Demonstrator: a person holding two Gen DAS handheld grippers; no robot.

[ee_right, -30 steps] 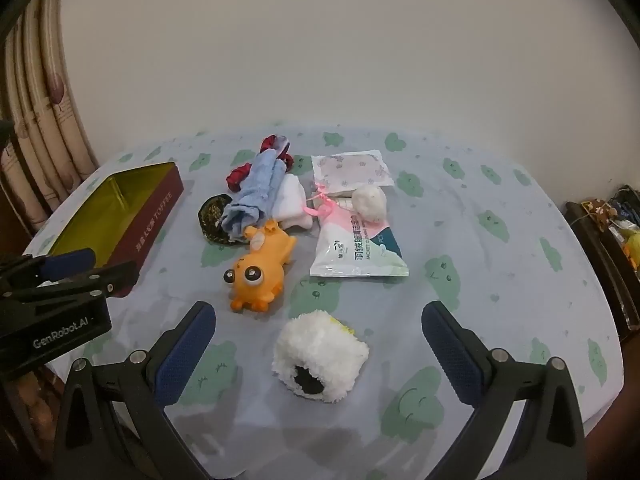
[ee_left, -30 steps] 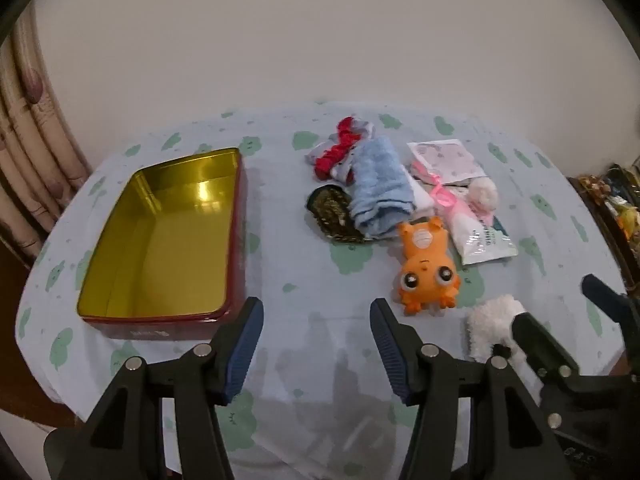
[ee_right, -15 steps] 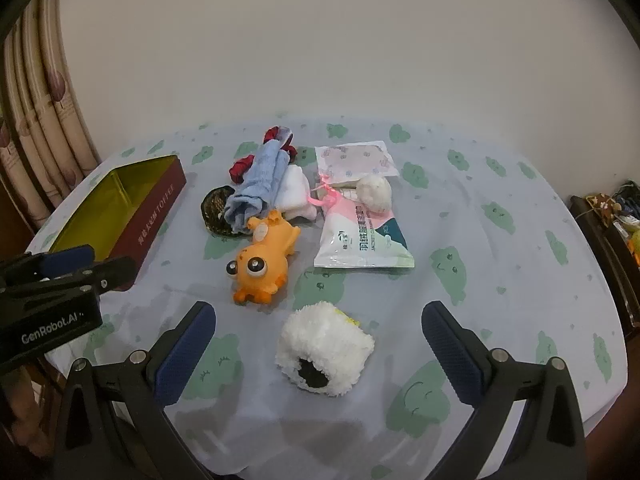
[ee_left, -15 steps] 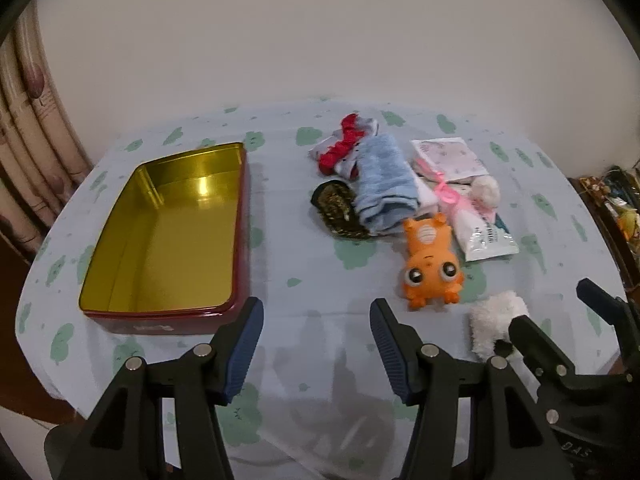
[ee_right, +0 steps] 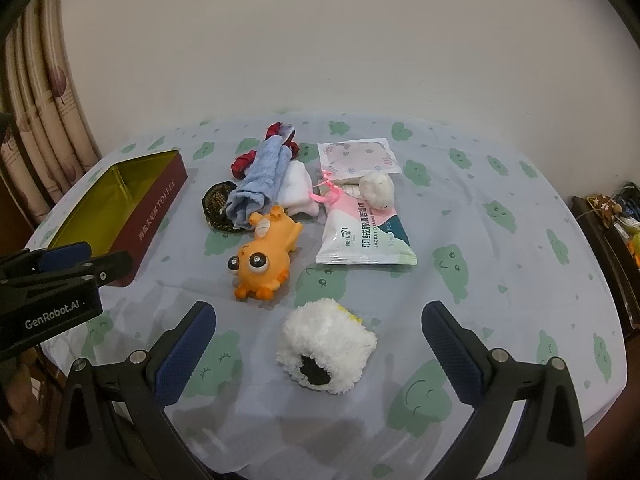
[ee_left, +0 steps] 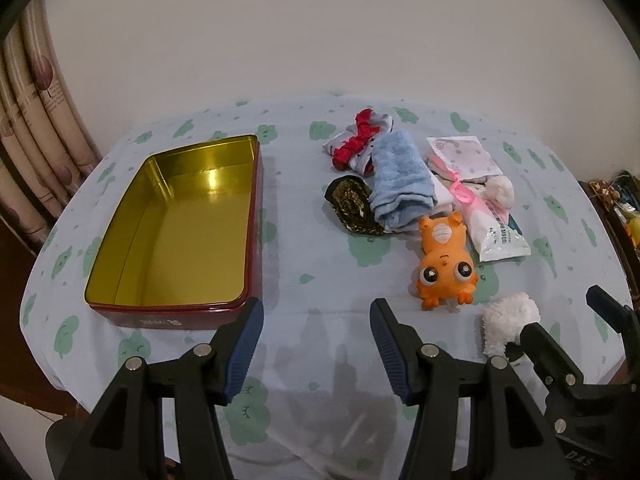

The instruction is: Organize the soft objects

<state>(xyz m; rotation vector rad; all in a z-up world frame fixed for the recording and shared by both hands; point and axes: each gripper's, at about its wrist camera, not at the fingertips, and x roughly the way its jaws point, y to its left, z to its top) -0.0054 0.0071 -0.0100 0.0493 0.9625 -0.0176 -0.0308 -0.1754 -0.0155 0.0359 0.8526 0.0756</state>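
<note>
A red tin with a gold inside (ee_left: 172,228) lies empty at the table's left; it also shows in the right wrist view (ee_right: 132,204). Soft things lie in a pile to its right: a blue towel (ee_left: 400,184), a red and grey cloth (ee_left: 358,142), a dark gold pouch (ee_left: 350,204), an orange toy (ee_left: 444,264), a wipes pack (ee_left: 498,232). A white fluffy roll (ee_right: 326,344) lies nearest, between my right gripper's fingers. My right gripper (ee_right: 318,344) is open wide around it, not touching. My left gripper (ee_left: 316,344) is open and empty over the front edge.
The round table has a pale blue cloth with green prints (ee_right: 500,240). A white wall stands behind. Curtains (ee_left: 32,120) hang at the left. A dark shelf with small items (ee_right: 612,216) stands at the right.
Both grippers have drawn back and up a little from the table. The objects lie as before. Both stay open.
</note>
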